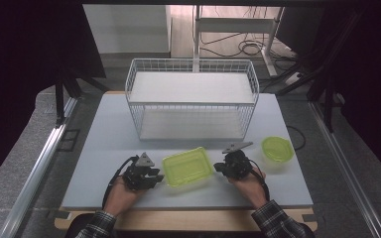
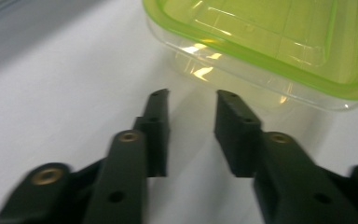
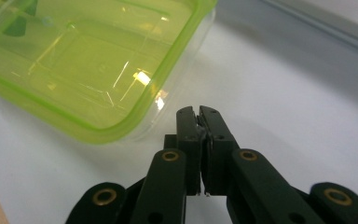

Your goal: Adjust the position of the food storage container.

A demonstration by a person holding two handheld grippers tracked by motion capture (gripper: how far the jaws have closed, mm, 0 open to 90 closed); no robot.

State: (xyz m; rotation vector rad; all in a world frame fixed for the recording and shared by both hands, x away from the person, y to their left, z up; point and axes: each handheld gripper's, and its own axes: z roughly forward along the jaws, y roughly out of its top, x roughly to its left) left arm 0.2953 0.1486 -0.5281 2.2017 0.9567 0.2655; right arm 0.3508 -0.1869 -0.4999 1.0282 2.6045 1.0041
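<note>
Rectangular container (image 1: 187,166) sits flat between 2 grippers — left gripper (image 2: 192,100) parted, empty; right gripper (image 3: 198,112) closed, empty — flanking for a lift.

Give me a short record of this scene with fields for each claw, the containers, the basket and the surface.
left claw: open, nothing between its jaws, just short of the rectangular container
right claw: shut, empty, beside the same container
rectangular container: clear, green lid on, lying flat between the two claws
round container: green lid on, to the right of the right claw
wire basket: white, behind the containers, nothing visible inside
table: pale grey top
</note>
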